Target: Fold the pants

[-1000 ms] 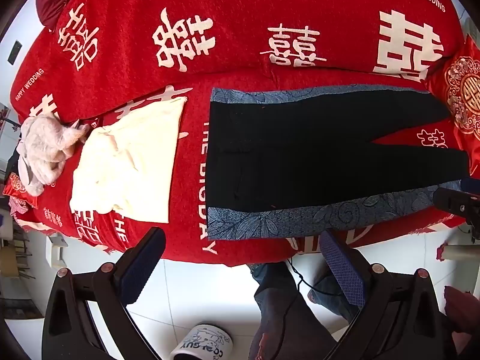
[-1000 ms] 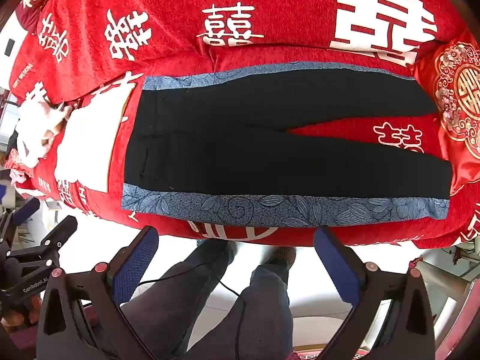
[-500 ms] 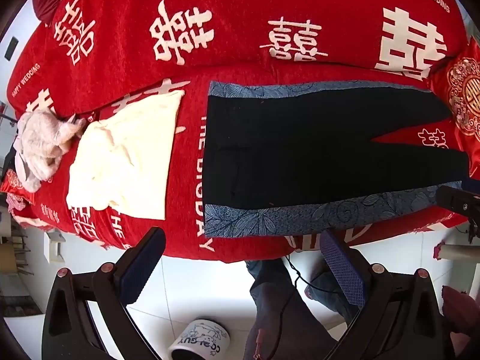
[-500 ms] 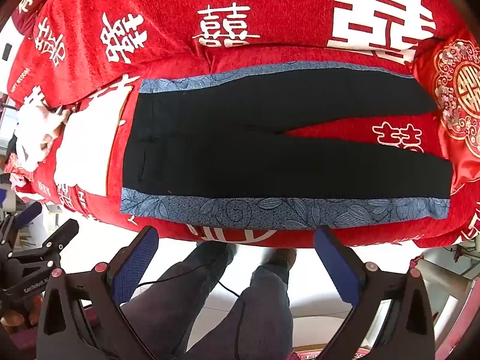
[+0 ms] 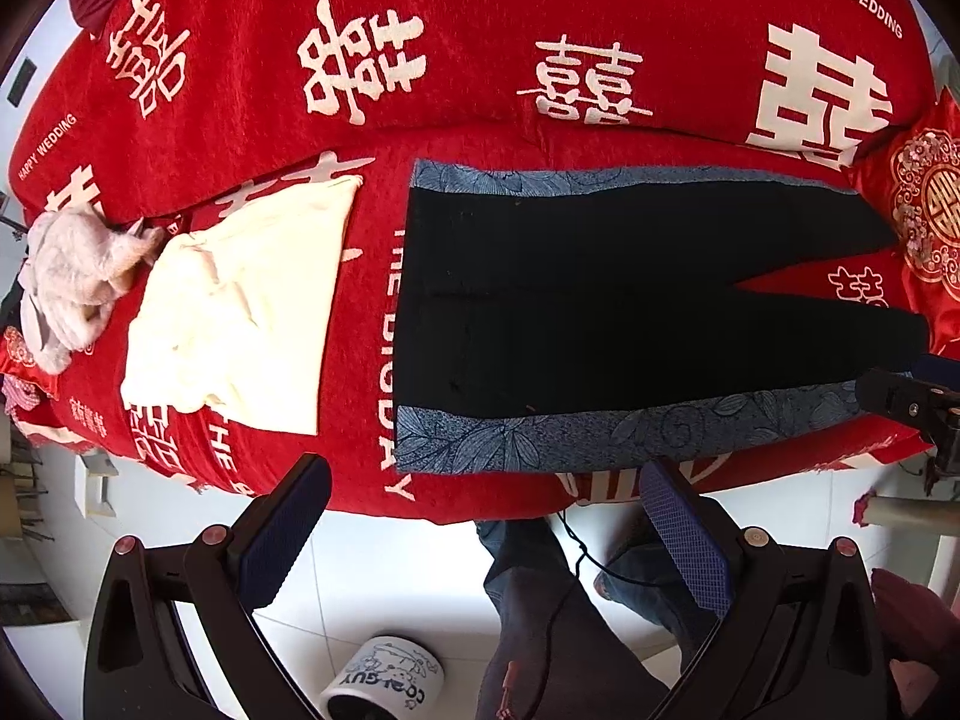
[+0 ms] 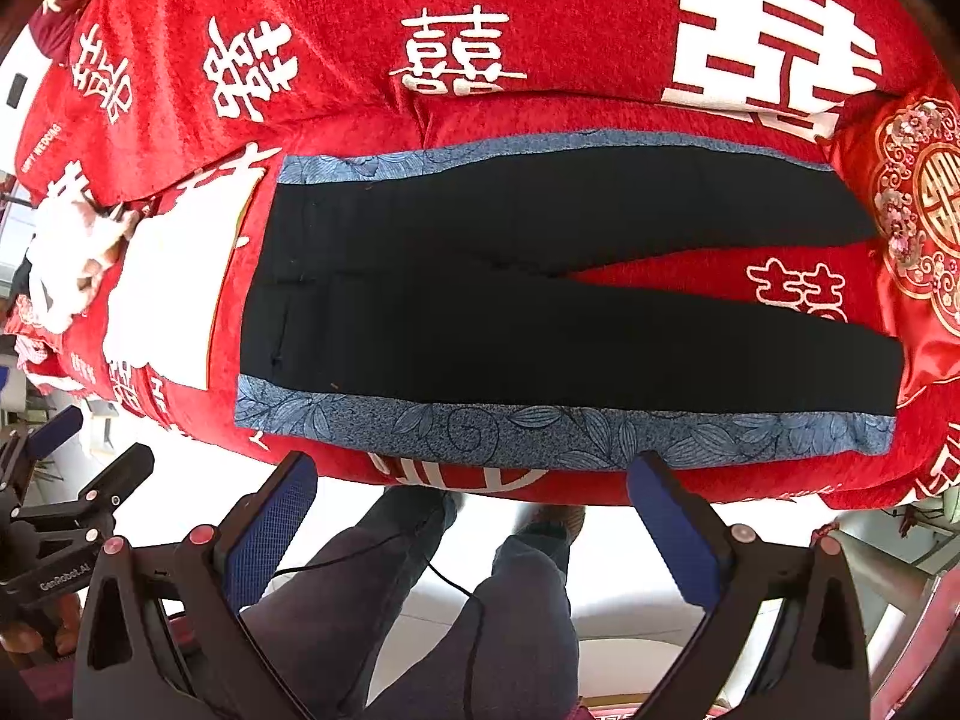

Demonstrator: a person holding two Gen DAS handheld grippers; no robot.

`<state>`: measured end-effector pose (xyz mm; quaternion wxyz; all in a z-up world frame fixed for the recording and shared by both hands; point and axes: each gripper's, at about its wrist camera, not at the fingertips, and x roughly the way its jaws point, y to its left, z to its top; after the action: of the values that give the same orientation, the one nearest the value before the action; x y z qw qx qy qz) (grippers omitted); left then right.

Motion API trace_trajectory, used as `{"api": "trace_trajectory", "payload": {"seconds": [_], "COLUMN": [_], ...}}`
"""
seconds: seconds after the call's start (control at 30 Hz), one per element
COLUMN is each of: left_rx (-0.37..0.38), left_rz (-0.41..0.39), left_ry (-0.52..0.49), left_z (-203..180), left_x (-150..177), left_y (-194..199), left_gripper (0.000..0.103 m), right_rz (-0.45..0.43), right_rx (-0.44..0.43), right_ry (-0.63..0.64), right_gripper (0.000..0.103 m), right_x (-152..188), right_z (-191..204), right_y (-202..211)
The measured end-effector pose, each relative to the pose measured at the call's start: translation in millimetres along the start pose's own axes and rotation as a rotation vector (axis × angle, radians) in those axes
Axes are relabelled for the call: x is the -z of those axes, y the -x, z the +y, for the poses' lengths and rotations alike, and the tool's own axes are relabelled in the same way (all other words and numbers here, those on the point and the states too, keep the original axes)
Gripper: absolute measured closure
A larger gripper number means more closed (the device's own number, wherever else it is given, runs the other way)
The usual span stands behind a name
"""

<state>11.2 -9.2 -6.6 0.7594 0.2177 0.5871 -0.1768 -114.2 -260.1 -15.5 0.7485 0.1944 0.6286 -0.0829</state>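
Black pants (image 5: 600, 306) with blue leaf-print side stripes lie flat and spread on the red sofa seat, waist at the left, legs running right and parted in a V. They also show in the right wrist view (image 6: 510, 306). My left gripper (image 5: 480, 534) is open and empty, held over the floor in front of the sofa, below the waist end. My right gripper (image 6: 471, 528) is open and empty, in front of the sofa below the near stripe (image 6: 540, 426). The right gripper also shows at the right edge of the left wrist view (image 5: 912, 402).
A folded cream garment (image 5: 240, 312) and a crumpled white cloth (image 5: 72, 276) lie left of the pants. A red embroidered cushion (image 6: 918, 210) sits at the right end. The person's legs (image 6: 420, 600) and a printed mug (image 5: 384, 684) are on the white floor.
Both views have drifted slightly; the pants sit a little lower and closer in frame. The pants have not moved and both grippers stay open.
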Motion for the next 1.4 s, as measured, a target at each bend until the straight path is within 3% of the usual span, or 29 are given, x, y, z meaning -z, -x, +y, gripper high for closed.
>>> {"api": "trace_trajectory", "payload": {"seconds": [0.87, 1.17, 1.4], "left_rx": [-0.038, -0.060, -0.079], "left_rz": [-0.022, -0.035, -0.002], "left_ry": [0.018, 0.043, 0.073], "left_z": [-8.8, -19.2, -31.1], "left_x": [4.9, 18.4, 42.2], "left_y": [8.0, 15.8, 17.6], "left_gripper": [0.000, 0.000, 0.000], "right_rz": [-0.023, -0.039, -0.016], "right_rx": [-0.016, -0.033, -0.064], "right_ry": [0.016, 0.037, 0.055], "right_gripper": [0.000, 0.000, 0.000], "right_x": [-0.1, 6.1, 19.7], "right_z": [-8.3, -17.6, -30.7], "right_y": [7.1, 11.8, 8.9]}}
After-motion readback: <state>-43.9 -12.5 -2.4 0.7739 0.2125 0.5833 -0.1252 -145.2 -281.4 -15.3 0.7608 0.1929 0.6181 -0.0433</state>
